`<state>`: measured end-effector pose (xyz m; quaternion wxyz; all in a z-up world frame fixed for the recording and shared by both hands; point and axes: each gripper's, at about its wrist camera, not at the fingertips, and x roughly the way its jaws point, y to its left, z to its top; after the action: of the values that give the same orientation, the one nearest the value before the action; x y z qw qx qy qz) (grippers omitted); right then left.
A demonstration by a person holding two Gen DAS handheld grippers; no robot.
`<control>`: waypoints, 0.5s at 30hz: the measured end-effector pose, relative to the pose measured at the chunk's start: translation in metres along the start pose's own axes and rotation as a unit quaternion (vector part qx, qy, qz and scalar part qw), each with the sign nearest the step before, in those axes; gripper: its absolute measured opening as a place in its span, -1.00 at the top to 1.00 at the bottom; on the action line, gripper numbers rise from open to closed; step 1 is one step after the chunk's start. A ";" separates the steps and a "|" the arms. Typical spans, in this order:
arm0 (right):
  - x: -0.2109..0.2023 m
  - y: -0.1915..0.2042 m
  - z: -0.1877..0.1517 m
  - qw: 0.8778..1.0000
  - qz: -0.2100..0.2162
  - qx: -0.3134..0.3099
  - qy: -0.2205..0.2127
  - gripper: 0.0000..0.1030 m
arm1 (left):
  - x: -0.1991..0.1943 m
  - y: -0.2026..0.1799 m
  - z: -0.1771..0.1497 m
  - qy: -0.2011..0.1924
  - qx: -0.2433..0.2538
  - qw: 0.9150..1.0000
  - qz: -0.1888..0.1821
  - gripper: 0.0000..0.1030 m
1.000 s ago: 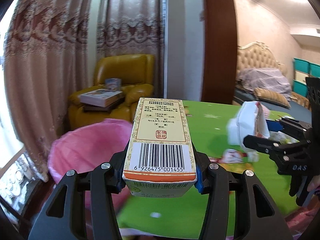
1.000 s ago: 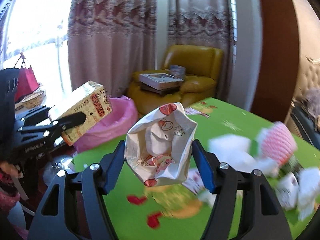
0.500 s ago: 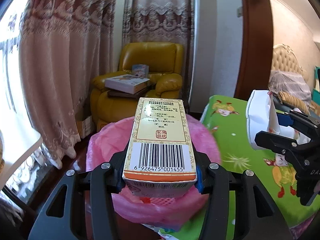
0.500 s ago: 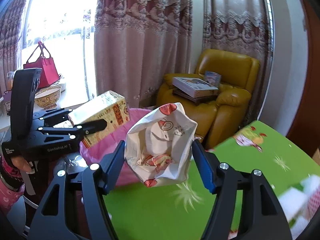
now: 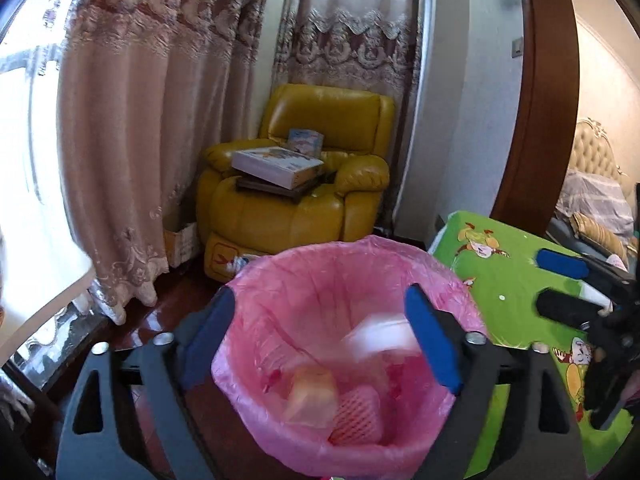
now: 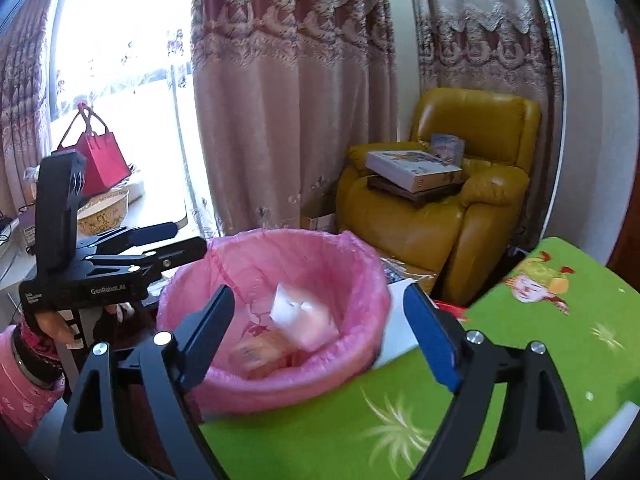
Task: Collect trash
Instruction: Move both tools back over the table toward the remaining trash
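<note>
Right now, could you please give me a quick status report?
Both claws, left and right, opening, nothing between them. Carton and white bag in pink bin. Nothing obstructing.

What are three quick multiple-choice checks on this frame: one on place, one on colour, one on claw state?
1. Where is the white paper bag?
A. on the green table
B. inside the lined bin
C. on the armchair

2. What colour is the bin liner?
A. black
B. blue
C. pink

3. What is between the left claw pads?
A. nothing
B. a carton
C. a book

Answers:
1 B: in the right wrist view the bag is within the liner's rim, blurred, beside the carton.
2 C: the plastic around the rim is pink in both views.
3 A: the blue pads stand apart, still opening, with only the bin seen beyond them; the right claw likewise.
</note>
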<state>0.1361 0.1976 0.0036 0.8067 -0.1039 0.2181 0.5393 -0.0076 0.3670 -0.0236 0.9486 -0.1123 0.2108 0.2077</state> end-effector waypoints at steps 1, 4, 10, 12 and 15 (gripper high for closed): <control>-0.014 -0.002 -0.004 1.000 -0.003 -0.002 -0.006 -0.62 | -0.006 -0.003 -0.003 -0.002 -0.002 1.000 -0.003 -0.63; -0.051 -0.004 -0.013 0.999 -0.033 -0.008 -0.011 -0.62 | -0.018 -0.017 -0.009 -0.001 -0.002 1.000 -0.013 -0.64; -0.139 -0.024 -0.045 0.994 -0.102 0.021 -0.023 -0.62 | -0.039 -0.082 -0.022 -0.009 0.011 0.998 -0.066 -0.74; -0.168 -0.037 -0.057 0.990 -0.130 0.041 -0.026 -0.62 | -0.043 -0.110 -0.025 -0.007 0.016 0.995 -0.098 -0.74; -0.216 -0.059 -0.081 0.979 -0.192 0.062 -0.025 -0.62 | -0.043 -0.154 -0.032 0.004 0.037 0.990 -0.136 -0.74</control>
<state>0.1012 -0.0368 0.0287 0.9055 -0.0804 0.2067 0.3619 0.0142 0.2057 -0.0135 0.9708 -0.1051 0.2047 0.0683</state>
